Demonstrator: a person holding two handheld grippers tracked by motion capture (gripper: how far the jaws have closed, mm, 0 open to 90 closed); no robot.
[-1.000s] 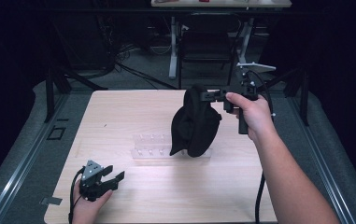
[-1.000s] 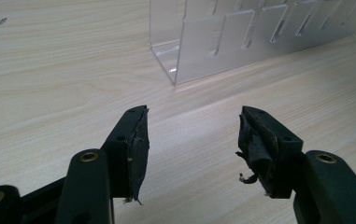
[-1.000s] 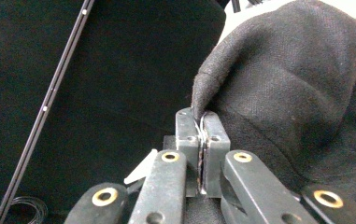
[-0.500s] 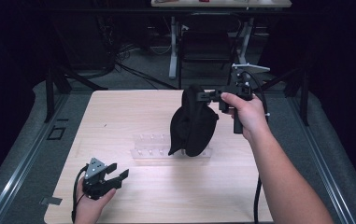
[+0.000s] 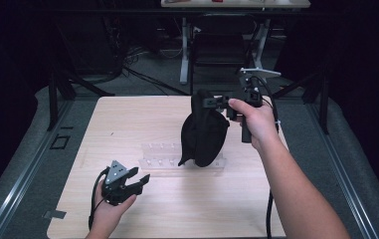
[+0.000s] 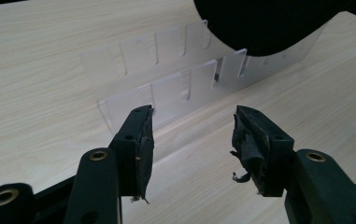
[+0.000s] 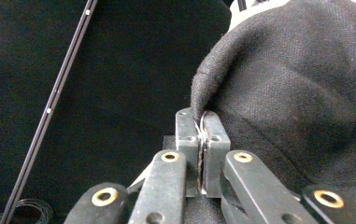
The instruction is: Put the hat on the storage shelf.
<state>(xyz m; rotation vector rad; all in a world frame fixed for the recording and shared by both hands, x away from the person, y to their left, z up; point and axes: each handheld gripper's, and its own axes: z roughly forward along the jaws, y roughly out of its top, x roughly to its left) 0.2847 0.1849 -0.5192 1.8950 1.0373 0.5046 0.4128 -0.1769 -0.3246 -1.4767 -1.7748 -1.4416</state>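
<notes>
– Two grippers were at work, so which one had the black cloth bag (image 5: 203, 133)?

– The right gripper (image 5: 216, 102) did. Its jaws were pinched tight on the bag's top edge, and the bag hung down from them, long way up and down, above the wooden table (image 5: 127, 119).

– Where did the bottom of the bag go?

– It hung over the right end of the clear plastic rack (image 5: 159, 155). Whether it touched the rack, I could not tell.

– And the left gripper (image 5: 136, 180)?

– It was low at the front left, with nothing between its jaws. They had just been closing a little but were wide apart. The bag lay ahead of it and to the right, past the rack.

– What was hard to see?

– The bag hid part of the rack, and the bag's opening was too dark to make out.
</notes>
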